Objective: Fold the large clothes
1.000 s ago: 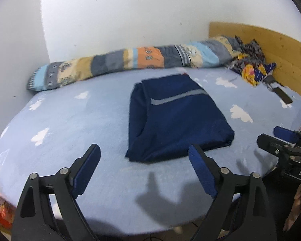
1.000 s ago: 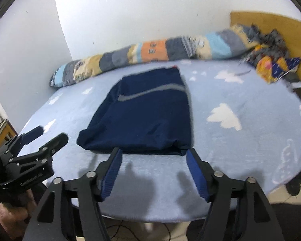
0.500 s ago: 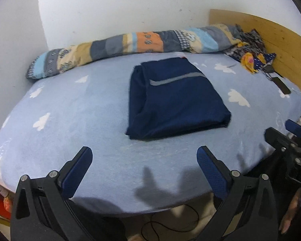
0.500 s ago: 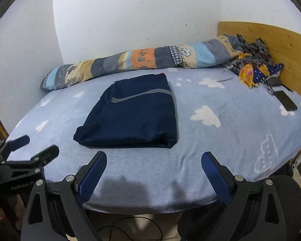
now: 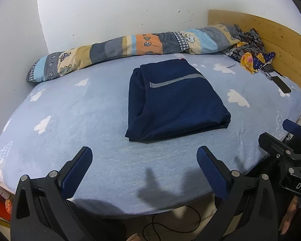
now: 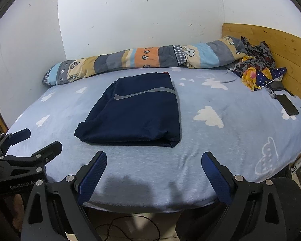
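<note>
**Folded garment on the bed, both sets of fingers spread and empty**

From my wrist cameras, the biggest thing I see is the bed (image 5: 70, 120), covered in a light blue sheet printed with white clouds. It fills most of both views and runs back to a white wall (image 5: 120, 10). A wooden headboard (image 5: 281, 46) stands at the right end.

Along the wall side of the bed lies a long rolled blanket (image 5: 130, 44) in patches of orange, grey, tan and pale blue. Where it ends near the headboard I see a heap of patterned cloth (image 5: 250, 54), dark with yellow and starry blue pieces.

The dark blue garment (image 5: 176, 102) lies folded into a neat rectangle near the middle of the bed, a grey stripe crossing its upper layer. It rests flat on the sheet, apart from the blanket and from both tools.

My left gripper (image 5: 144, 166) hovers over the near edge of the bed, its blue-padded fingers spread wide with nothing between them. My right gripper (image 6: 153, 170) hovers over the same edge, its fingers also spread wide and empty. Neither touches the garment.

A dark phone (image 6: 289, 105) lies on the sheet beside the headboard, just below the cloth heap. A thin black cable (image 5: 170, 221) loops on the floor under the bed's edge.
</note>
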A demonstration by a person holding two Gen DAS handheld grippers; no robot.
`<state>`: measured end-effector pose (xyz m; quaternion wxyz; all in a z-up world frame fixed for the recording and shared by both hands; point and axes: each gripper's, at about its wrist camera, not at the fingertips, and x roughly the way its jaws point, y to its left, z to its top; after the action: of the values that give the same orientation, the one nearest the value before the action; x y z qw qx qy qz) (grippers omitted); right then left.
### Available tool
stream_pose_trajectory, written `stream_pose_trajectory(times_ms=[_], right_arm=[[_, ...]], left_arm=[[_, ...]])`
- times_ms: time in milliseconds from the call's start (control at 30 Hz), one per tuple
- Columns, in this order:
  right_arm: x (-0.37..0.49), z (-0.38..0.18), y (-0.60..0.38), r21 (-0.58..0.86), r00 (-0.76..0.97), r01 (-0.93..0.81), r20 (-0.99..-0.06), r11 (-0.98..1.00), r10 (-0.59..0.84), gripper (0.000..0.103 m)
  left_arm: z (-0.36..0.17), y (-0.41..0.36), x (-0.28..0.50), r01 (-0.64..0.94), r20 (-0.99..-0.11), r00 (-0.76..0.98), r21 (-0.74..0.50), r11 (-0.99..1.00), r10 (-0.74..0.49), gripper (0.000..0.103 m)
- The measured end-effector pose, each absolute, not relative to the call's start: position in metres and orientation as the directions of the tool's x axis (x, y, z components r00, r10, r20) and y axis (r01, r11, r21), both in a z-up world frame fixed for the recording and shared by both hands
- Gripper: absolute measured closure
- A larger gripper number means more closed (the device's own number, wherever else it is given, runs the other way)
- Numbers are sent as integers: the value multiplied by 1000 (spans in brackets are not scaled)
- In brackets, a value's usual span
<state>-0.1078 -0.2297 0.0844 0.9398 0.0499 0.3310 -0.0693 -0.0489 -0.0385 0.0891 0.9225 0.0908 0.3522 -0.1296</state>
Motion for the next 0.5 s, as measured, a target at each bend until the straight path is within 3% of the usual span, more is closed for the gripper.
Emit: stream_pose_trajectory(times_ms=[233, 500], right_arm=[[-107, 85, -229, 51, 769, 159, -632, 986, -91, 6], [-106, 84, -229, 53, 768, 160, -634, 986, -90, 6]], left_arm=[[86, -44, -47, 290, -696, 708, 130, 948, -121, 0], [92, -41, -50, 293, -675, 724, 116, 949, -141, 0]])
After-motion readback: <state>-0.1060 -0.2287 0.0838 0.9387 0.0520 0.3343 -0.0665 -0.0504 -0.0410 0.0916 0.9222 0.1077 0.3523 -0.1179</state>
